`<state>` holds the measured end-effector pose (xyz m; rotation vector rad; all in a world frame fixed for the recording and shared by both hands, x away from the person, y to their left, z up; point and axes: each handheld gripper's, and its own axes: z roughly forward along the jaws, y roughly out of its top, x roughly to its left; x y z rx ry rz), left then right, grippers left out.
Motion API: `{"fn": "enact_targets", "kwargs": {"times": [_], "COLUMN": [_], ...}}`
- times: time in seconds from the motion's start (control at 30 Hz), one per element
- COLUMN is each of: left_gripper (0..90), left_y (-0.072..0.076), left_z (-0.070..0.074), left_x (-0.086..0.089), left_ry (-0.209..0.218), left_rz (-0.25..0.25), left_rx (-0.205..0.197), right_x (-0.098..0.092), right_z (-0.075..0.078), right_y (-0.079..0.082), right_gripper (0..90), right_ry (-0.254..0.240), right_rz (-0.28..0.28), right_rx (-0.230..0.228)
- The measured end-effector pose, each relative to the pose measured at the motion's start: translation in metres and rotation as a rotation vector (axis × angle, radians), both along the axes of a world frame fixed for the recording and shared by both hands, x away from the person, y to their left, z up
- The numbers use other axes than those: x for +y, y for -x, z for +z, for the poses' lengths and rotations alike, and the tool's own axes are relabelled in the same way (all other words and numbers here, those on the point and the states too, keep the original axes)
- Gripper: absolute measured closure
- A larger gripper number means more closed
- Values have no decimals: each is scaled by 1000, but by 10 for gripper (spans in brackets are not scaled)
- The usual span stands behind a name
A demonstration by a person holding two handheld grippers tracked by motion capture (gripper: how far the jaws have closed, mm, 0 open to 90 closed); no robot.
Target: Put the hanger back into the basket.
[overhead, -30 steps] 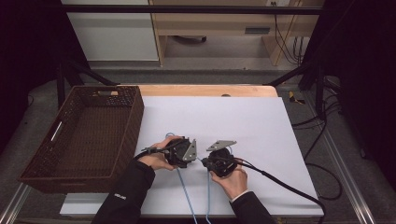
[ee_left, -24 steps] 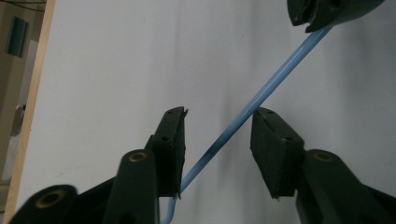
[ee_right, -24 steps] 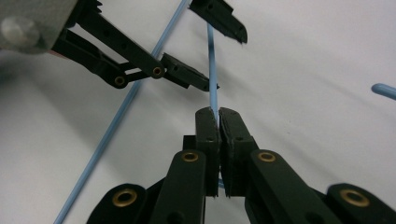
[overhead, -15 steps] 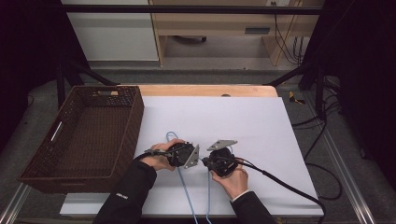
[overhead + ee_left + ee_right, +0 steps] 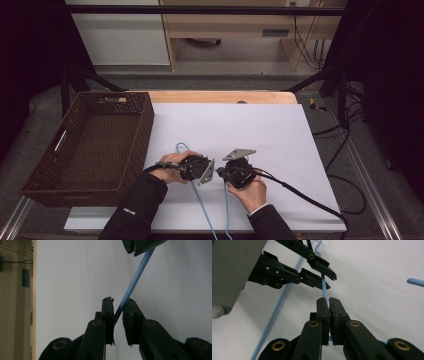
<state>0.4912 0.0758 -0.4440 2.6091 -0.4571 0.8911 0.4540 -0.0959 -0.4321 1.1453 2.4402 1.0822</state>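
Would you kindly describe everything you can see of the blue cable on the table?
The blue cable is thin, smooth and light blue, plastic-looking. It lies on the white table, looping beyond the hands, with two strands running to the near edge. The right gripper is shut on it. It also passes between the jaws of the left gripper, which stand slightly apart, one pad touching it.

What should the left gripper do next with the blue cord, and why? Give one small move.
Probably close the left gripper. The blue cord already runs between its jaws, which stand slightly apart around it, while the right gripper is shut on the same cord a little way along. Closing would give both a hold before any pulling.
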Motion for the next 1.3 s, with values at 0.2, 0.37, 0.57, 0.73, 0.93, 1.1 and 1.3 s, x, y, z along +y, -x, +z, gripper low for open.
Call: {"fn": "enact_targets", "kwargs": {"times": [0.2, 0.37, 0.57, 0.73, 0.93, 1.1, 1.3], "left_gripper": [834, 869, 870, 871, 871, 871, 872], "left_y": [6, 11, 12, 12, 15, 18, 21], "left_z": [4, 8, 13, 18, 29, 41, 55], "left_x": [-2, 0, 1, 1, -3, -6, -4], "left_ry": [-22, 60, 16, 5, -4, -6, 22], "left_rz": [7, 31, 55, 92, 134, 194, 276], "left_rx": [0, 51, 49, 71, 83, 104, 133], "right_x": [-4, -8, -15, -26, -50, -81, -114], "right_z": [6, 12, 22, 31, 45, 57, 63], "right_y": [1, 2, 6, 10, 21, 27, 39], "right_gripper": [900, 900, 900, 864, 751, 666, 601], "right_ry": [-19, -44, -63, -88, -118, -158, -176], "right_rz": [-8, -7, 0, 3, -17, -69, -111], "right_rx": [-23, -30, -61, -71, -109, -138, -171]}}
